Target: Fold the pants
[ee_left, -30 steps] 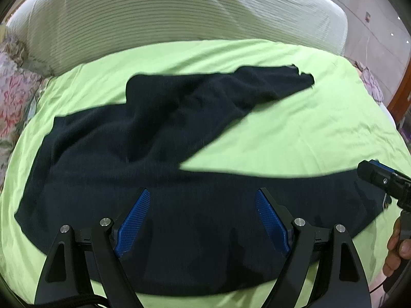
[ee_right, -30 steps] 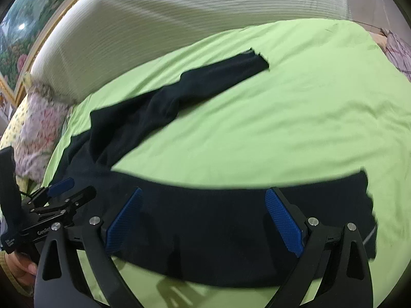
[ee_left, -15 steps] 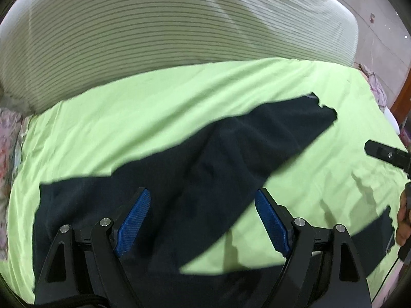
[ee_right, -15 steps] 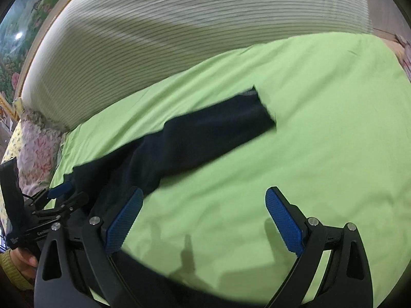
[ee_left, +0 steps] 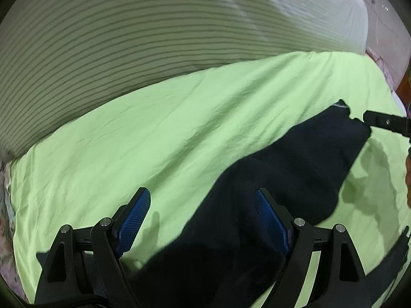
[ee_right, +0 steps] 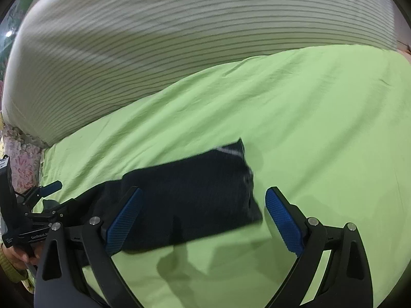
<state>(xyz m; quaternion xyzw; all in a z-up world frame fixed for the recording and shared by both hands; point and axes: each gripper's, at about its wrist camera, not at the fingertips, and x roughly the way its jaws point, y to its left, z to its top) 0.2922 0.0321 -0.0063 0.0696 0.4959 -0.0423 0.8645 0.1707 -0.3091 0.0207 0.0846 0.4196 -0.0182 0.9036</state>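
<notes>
Black pants [ee_left: 295,179] lie on a light green bedsheet [ee_left: 154,141]. In the left wrist view one leg runs from the bottom up to its cuff at the right. My left gripper [ee_left: 203,215] is open and empty above the leg's near part. In the right wrist view the same leg [ee_right: 185,192] ends at a cuff near the middle. My right gripper [ee_right: 203,215] is open and empty just above that cuff end. The rest of the pants is hidden below both views.
A large white striped pillow or bolster [ee_left: 154,38] runs along the far edge of the bed. A floral cloth [ee_right: 23,164] lies at the left bed edge. The right gripper [ee_left: 385,122] shows at the right of the left wrist view; the left gripper [ee_right: 38,205] at the left of the right.
Both grippers have moved forward over the bed toward the far leg. The near leg and waist have dropped out of view. Both stay open.
</notes>
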